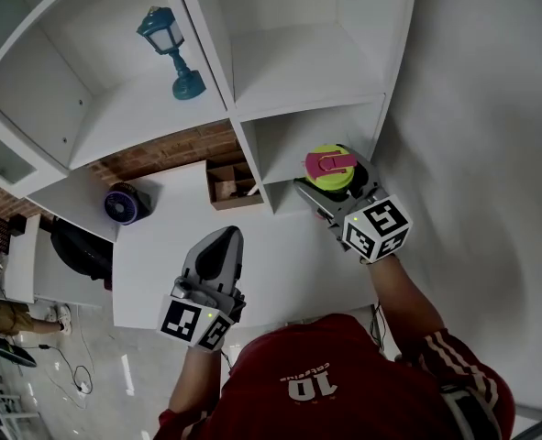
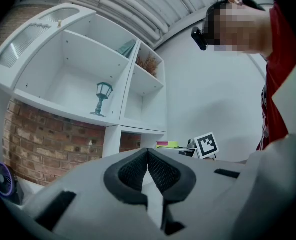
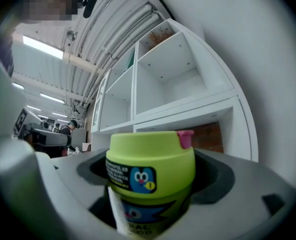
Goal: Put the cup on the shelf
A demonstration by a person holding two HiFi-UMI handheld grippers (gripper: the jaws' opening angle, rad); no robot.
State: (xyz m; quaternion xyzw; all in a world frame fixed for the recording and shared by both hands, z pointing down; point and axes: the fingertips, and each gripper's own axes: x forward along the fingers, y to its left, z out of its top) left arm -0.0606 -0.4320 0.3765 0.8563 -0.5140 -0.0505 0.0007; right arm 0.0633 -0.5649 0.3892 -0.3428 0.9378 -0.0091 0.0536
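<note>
— Lime-green cup (image 3: 150, 176), where is it?
— Clamped between the right gripper's (image 1: 337, 186) fingers (image 3: 218, 176), at the near edge of the white shelf's (image 1: 293, 71) lower right compartment.
— And the left gripper (image 2: 146, 156)?
— Fingers pressed together, over the desk (image 1: 151, 255).

A lime-green lidded plastic cup (image 1: 332, 170) (image 3: 150, 179) is standing upright between the jaws of the right gripper (image 1: 333, 180) (image 3: 150, 166), which are pressing on its sides. Just ahead of those jaws, a low compartment of the white shelf unit (image 1: 298, 71) (image 3: 188, 109) is facing them. The left gripper (image 1: 225, 239) (image 2: 148, 156) is hovering over a white table (image 1: 151, 264), to the left of the right one. Ahead and left of its jaws, a teal lantern ornament (image 1: 171, 51) (image 2: 101, 98) is standing in a higher compartment. A brown cardboard box (image 1: 229, 183) is sitting on the table ahead of the left jaws, and a dark round fan (image 1: 124, 203) (image 2: 1, 180) is sitting further left.
</note>
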